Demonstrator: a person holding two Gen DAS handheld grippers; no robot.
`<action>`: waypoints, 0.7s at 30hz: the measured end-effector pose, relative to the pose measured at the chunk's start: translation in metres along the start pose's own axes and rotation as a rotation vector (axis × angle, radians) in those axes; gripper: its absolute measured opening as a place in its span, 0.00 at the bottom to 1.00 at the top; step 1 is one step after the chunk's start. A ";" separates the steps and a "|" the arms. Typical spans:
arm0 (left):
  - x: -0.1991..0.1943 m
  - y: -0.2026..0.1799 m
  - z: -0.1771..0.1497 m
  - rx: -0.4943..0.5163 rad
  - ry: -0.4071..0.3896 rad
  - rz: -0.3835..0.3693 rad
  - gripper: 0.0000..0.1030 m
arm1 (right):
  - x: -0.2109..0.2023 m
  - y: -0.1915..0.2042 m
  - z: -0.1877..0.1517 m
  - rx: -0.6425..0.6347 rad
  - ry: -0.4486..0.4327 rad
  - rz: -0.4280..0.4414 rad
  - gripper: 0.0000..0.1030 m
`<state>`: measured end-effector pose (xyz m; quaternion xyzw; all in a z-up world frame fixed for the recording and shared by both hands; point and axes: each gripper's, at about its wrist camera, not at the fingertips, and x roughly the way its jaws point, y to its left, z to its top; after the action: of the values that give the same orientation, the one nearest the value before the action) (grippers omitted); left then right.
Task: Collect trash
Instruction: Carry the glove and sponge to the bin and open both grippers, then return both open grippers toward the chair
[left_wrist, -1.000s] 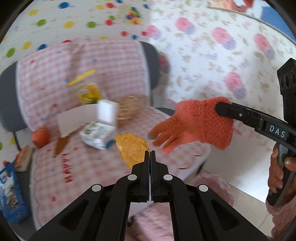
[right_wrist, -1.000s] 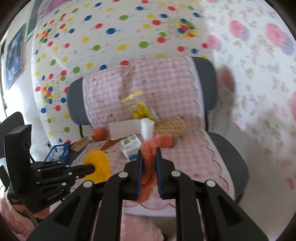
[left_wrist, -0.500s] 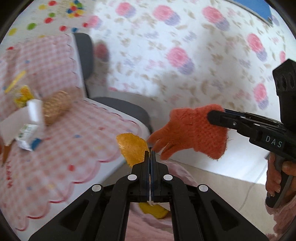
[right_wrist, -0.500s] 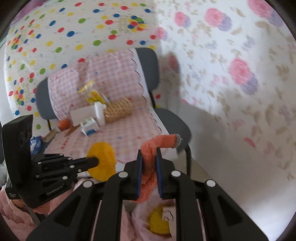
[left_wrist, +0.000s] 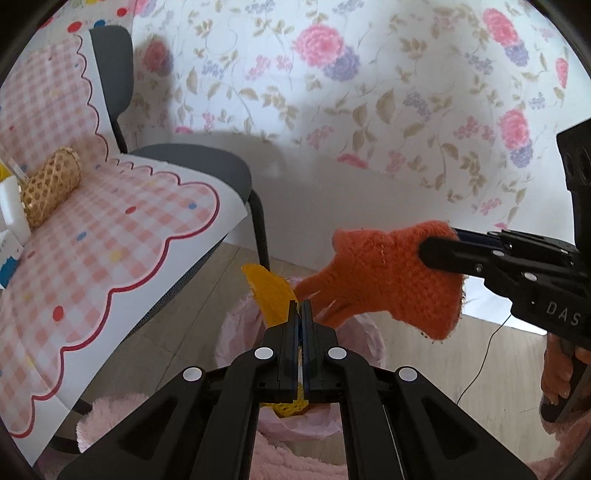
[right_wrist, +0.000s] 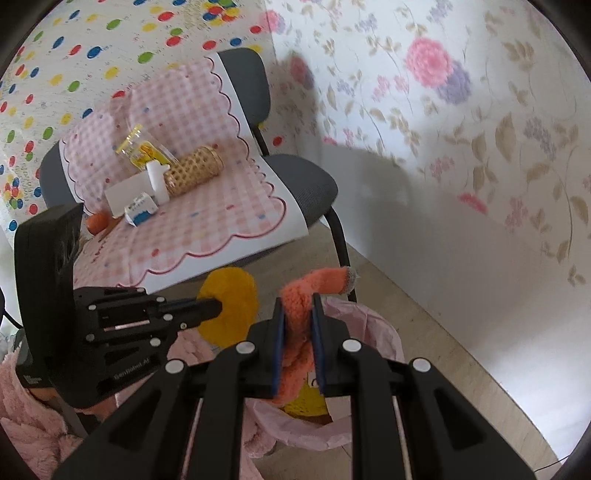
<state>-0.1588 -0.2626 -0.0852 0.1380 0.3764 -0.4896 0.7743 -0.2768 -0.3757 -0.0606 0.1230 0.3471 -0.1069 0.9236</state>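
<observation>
My left gripper (left_wrist: 301, 308) is shut on a flat yellow-orange piece (left_wrist: 269, 293); the piece also shows in the right wrist view (right_wrist: 231, 306). My right gripper (right_wrist: 298, 306) is shut on an orange knitted glove (right_wrist: 314, 286), which also shows in the left wrist view (left_wrist: 388, 280). Both hang above a bin lined with a pink bag (right_wrist: 373, 328), its rim also visible in the left wrist view (left_wrist: 236, 332). Something yellow (right_wrist: 306, 400) lies inside the bag.
A grey chair (right_wrist: 306, 177) with a pink checked cloth (right_wrist: 207, 225) stands to the left. On it lie a woven cylinder (right_wrist: 194, 170), a white bottle (right_wrist: 157, 181), a small carton (right_wrist: 138, 210) and a yellow packet (right_wrist: 142, 151). A floral wall (left_wrist: 369, 92) is behind.
Both grippers have swung right, away from the chair seat, and now hang over the pink-lined bin. Each keeps its hold on its item.
</observation>
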 end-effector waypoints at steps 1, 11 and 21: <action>0.003 0.001 0.000 -0.004 0.009 0.008 0.03 | 0.005 -0.003 -0.002 0.005 0.011 0.001 0.13; 0.007 0.009 0.003 -0.017 0.020 0.045 0.41 | 0.031 -0.013 -0.010 0.031 0.066 0.001 0.15; -0.025 0.031 0.007 -0.095 -0.049 0.125 0.42 | 0.038 -0.014 -0.006 0.020 0.065 -0.022 0.36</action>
<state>-0.1344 -0.2351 -0.0668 0.1122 0.3709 -0.4250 0.8180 -0.2563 -0.3915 -0.0929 0.1319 0.3771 -0.1167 0.9093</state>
